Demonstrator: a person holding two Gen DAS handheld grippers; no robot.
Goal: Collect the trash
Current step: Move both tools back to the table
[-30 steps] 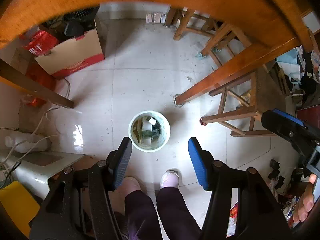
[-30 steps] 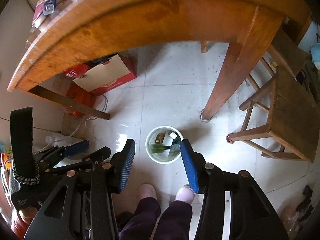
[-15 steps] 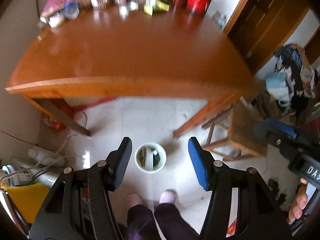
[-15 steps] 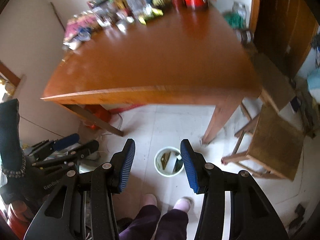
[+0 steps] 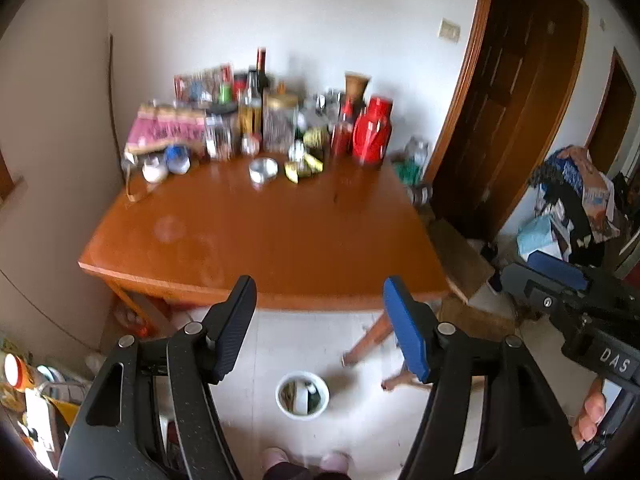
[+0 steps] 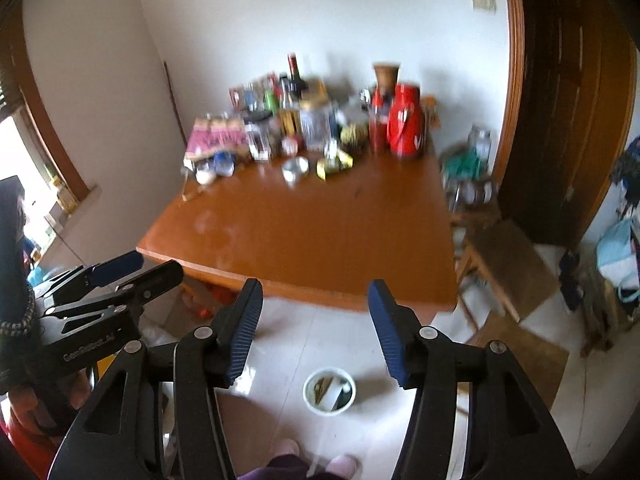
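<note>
Left claw (image 5: 320,312) spread and opening, nothing between its jaws. Right claw (image 6: 314,312) same: spread, opening, nothing held. Small round white trash bin (image 5: 302,395) stands on the pale tiled floor (image 5: 360,432), near side, in front of the person's feet, with scraps inside. Orange-brown wooden surface (image 5: 260,236) beyond it, bare on the near half. Blurred bottles and jars crowd the far edge, red thermos jug (image 5: 372,130) at far right. Wooden stool (image 6: 508,264) right of the surface.
</note>
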